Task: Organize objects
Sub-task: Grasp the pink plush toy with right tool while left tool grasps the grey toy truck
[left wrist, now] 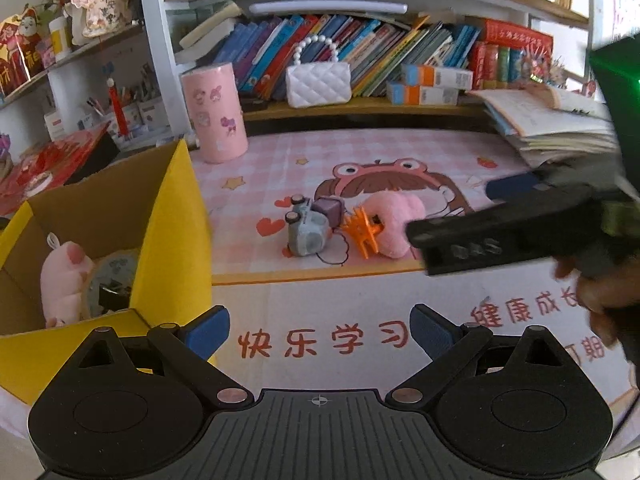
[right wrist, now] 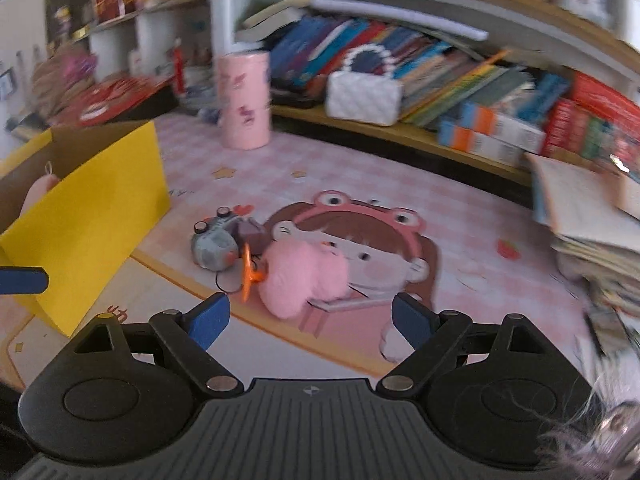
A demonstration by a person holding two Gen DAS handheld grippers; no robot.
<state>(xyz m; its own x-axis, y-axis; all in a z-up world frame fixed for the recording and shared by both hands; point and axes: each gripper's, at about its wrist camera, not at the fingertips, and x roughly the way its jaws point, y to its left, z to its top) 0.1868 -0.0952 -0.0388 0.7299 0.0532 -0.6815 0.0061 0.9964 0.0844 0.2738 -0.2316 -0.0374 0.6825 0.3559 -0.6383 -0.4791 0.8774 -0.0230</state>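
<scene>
On the pink cartoon mat (left wrist: 280,160) lies a small cluster: a grey toy car (left wrist: 306,234), a purple cube (left wrist: 331,208), an orange hair claw (left wrist: 362,236) and a pink plush (left wrist: 394,220). My left gripper (left wrist: 320,332) is open and empty, well short of the cluster. A yellow cardboard box (left wrist: 172,240) stands at its left and holds another pink plush (left wrist: 64,280). My right gripper (right wrist: 310,314) is open and empty, with the pink plush (right wrist: 304,276) just ahead of its fingers. The claw (right wrist: 248,276) and car (right wrist: 212,244) lie to the plush's left. From the left wrist view the right gripper (left wrist: 452,214) comes in from the right, beside the plush.
A pink cylinder (left wrist: 214,112) stands at the mat's back left. A white quilted purse (left wrist: 318,82) sits on the low bookshelf (left wrist: 400,106) behind. A pile of open books (left wrist: 560,128) crowds the right side. A hand (left wrist: 600,296) holds the right gripper.
</scene>
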